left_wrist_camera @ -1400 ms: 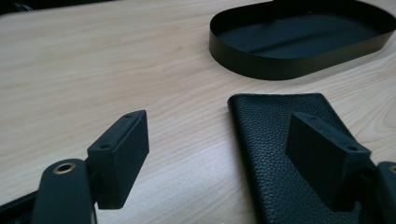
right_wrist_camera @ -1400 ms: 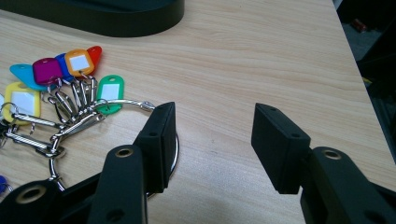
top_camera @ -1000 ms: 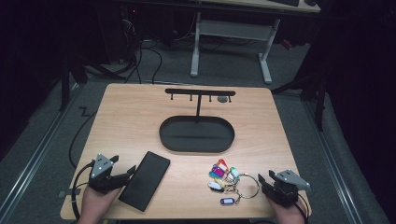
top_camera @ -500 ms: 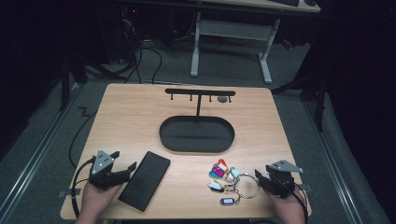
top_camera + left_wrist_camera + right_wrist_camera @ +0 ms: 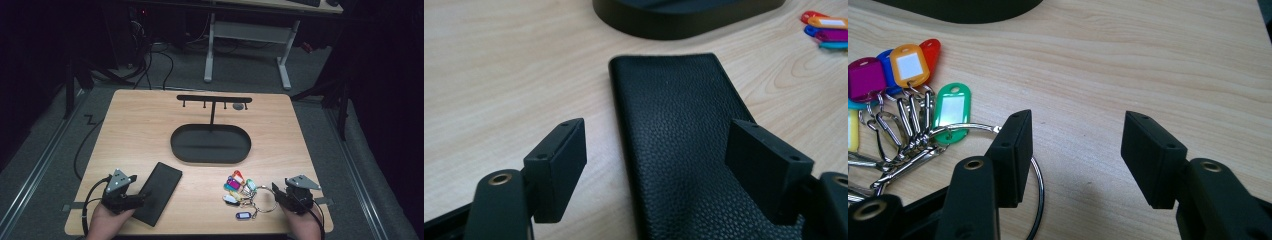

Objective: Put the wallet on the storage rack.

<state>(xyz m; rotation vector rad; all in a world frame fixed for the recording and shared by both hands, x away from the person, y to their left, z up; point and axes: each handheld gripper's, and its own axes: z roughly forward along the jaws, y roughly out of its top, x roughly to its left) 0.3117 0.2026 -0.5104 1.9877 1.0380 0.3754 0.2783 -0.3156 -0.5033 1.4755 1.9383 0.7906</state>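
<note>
The right gripper [image 5: 1075,162] (jaws just been opening, wide and empty) should straddle the big steel key ring [image 5: 1034,165] before closing.

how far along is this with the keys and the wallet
Nothing looks done yet: the key ring and its coloured tags lie on the table, and the black wallet lies flat. In hand: the right gripper, jaws just opening, at the ring; the left gripper open over the wallet. Both still need lifting.
</note>
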